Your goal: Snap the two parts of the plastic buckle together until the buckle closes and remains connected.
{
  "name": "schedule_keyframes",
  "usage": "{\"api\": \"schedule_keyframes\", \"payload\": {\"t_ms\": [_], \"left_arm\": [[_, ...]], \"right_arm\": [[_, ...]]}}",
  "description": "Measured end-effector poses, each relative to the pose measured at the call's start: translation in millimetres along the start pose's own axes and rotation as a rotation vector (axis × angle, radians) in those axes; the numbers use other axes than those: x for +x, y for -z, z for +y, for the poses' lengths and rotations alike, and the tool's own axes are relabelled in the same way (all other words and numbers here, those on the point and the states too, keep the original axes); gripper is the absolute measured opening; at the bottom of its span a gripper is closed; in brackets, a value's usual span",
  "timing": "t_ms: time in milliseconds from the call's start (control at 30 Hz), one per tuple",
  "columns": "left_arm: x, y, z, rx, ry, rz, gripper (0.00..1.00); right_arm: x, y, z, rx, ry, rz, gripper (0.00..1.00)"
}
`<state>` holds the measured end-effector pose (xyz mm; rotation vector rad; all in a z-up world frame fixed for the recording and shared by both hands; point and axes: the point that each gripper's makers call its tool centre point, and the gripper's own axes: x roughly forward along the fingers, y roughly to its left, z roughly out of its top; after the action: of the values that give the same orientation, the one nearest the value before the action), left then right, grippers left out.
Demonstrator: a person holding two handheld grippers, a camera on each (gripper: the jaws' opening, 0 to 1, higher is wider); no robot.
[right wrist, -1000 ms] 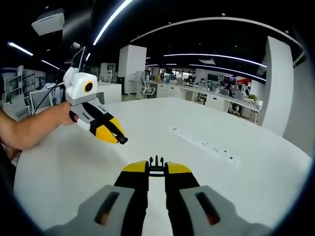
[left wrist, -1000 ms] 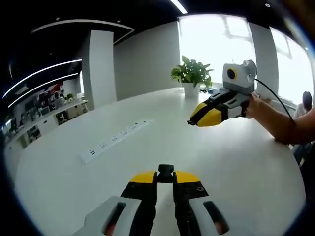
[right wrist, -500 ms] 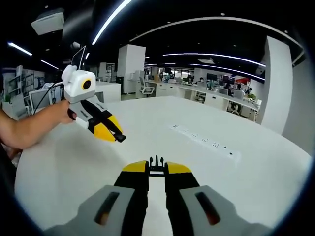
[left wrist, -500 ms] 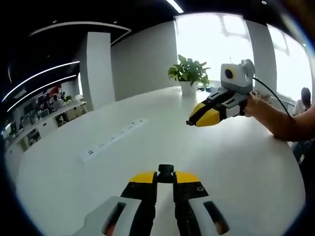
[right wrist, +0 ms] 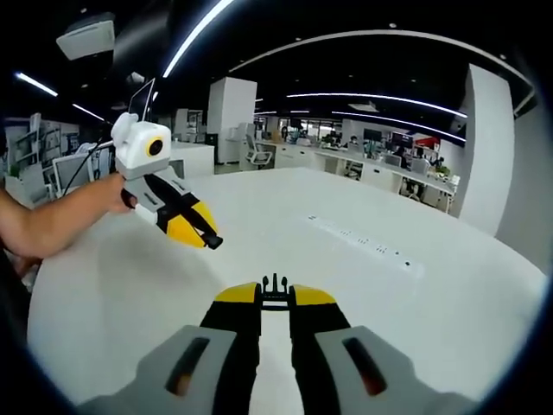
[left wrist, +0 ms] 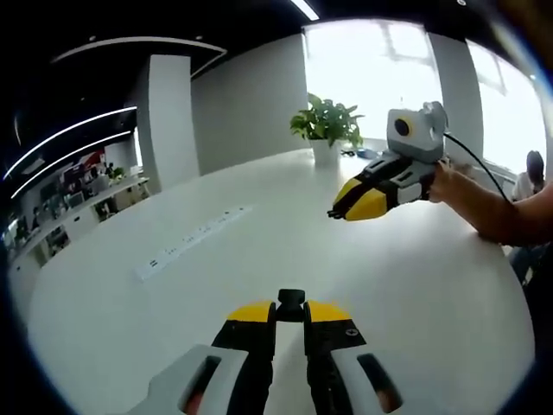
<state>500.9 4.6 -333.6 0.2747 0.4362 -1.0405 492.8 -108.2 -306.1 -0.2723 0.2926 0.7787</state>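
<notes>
White round table (left wrist: 415, 285) in open office. L gripper (left wrist: 290, 304) clenched on socket half (left wrist: 291, 298); R gripper (right wrist: 275, 289) clenched on pronged half (right wrist: 275, 284). Halves well apart in air, tips angled toward each other; need axes lined up. Power strip (left wrist: 192, 244), potted plant (left wrist: 327, 130) beyond.

The left gripper (left wrist: 290, 304) is pointing forward with its fingers (left wrist: 251, 324) pressed close together, pinching a small black buckle part (left wrist: 291, 300). The right gripper (right wrist: 275, 292) is doing likewise, its fingers (right wrist: 313, 311) clamping a pronged buckle piece (right wrist: 275, 285). A bare forearm (right wrist: 52, 226) is reaching in behind each gripper, both raised and well apart.
</notes>
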Motion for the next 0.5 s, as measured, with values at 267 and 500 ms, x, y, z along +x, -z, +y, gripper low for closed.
{"api": "schedule_keyframes", "payload": {"t_ms": [267, 500], "left_arm": [[-2.1, 1.1, -1.5, -0.003, 0.005, 0.0, 0.1], [-0.2, 2.5, -6.1, -0.002, 0.019, 0.002, 0.1]], "right_arm": [[-2.8, 1.6, 5.5, -0.005, -0.006, -0.001, 0.11], [-5.5, 4.0, 6.3, -0.005, -0.004, -0.003, 0.11]]}}
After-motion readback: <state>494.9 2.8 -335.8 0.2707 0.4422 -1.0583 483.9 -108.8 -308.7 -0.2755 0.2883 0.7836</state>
